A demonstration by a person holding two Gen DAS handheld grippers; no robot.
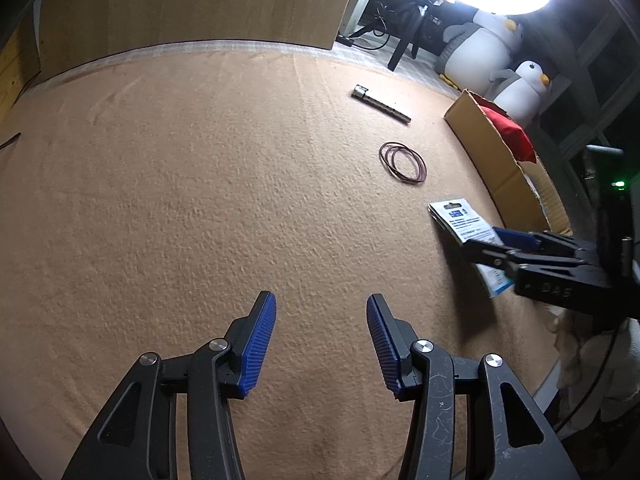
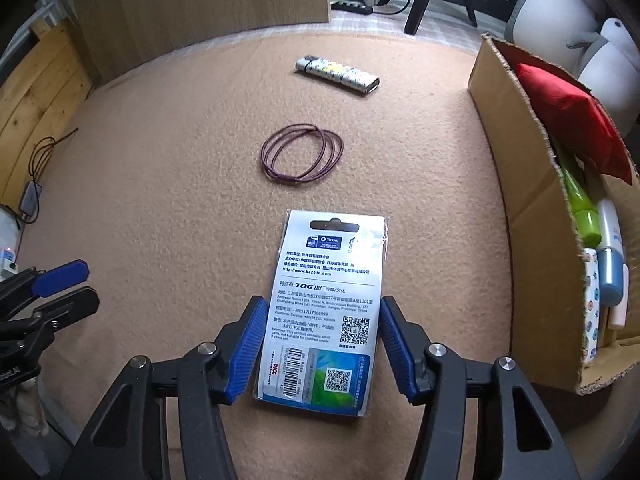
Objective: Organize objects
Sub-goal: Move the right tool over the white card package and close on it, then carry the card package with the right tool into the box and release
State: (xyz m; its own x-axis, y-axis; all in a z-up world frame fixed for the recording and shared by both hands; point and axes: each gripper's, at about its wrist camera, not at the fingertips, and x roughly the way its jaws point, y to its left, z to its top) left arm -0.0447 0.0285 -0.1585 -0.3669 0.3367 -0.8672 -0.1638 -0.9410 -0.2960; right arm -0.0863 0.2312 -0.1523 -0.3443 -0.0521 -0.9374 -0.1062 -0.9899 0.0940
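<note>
A white and blue printed packet (image 2: 324, 304) lies flat on the tan cloth between the open fingers of my right gripper (image 2: 322, 344), which straddle its sides without clearly pressing it. The packet also shows in the left wrist view (image 1: 460, 220), with the right gripper (image 1: 492, 246) over it. Beyond it lie a coil of purple cord (image 2: 302, 154) and a patterned lighter (image 2: 338, 74). My left gripper (image 1: 322, 344) is open and empty over bare cloth.
An open cardboard box (image 2: 516, 152) stands at the right, holding a red pouch (image 2: 572, 116), a green tube and other items. A wooden board (image 2: 200, 0) stands at the back. Plush penguins (image 1: 488, 48) sit behind the box. A cable lies at the left edge.
</note>
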